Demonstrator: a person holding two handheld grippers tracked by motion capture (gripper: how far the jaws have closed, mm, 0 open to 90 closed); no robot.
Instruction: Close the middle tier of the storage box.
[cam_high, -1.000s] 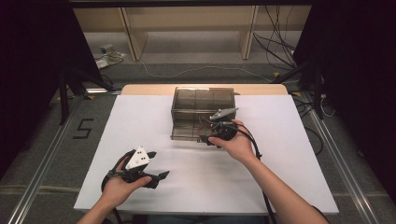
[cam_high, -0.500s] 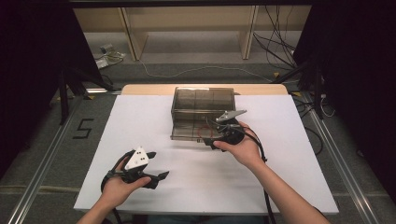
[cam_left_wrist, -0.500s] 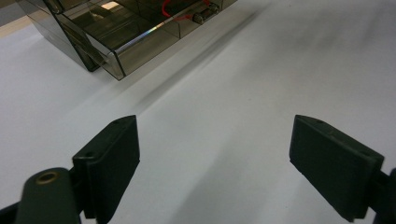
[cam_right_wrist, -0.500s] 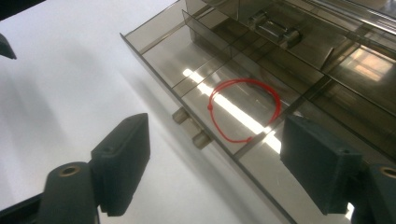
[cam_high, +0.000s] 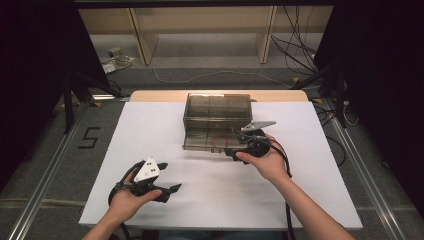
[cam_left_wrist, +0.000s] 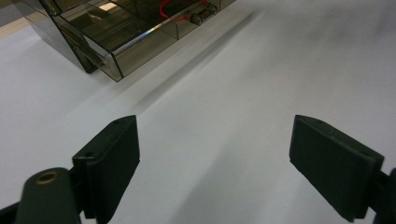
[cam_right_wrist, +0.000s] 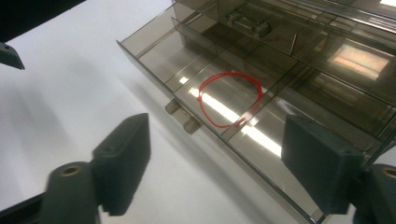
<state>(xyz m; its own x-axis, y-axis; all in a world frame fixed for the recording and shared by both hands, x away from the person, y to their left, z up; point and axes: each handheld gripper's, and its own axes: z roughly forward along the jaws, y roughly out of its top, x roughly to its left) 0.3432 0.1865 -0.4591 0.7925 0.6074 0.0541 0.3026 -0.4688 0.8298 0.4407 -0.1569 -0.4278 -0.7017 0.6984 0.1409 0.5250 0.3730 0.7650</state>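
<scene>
Smoky clear plastic drawer box (cam_high: 217, 120) at frame center on white bench (cam_high: 150, 125), bottom drawer (cam_right_wrist: 219, 93) pulled out. Thin red loop (cam_right_wrist: 229, 99) lying inside. Right tongs (cam_high: 235, 150) wide apart beside drawer. Left tongs (cam_high: 167, 187) apart, lower left. "5" (cam_high: 89, 137) on floor.

A white sheet covers most of the desk (cam_high: 150, 130), leaving a strip of pale wood bare along its far edge. The floor (cam_high: 210, 60) around it is grey, with a black "5" (cam_high: 89, 138) marked to the left. Metal rails (cam_high: 45, 175) run along both sides of the desk. Beyond stands a light wooden shelf unit (cam_high: 200, 25). Black cables (cam_high: 295, 45) trail over the floor at the far right. Dark curtains (cam_high: 35, 65) close off both sides.
</scene>
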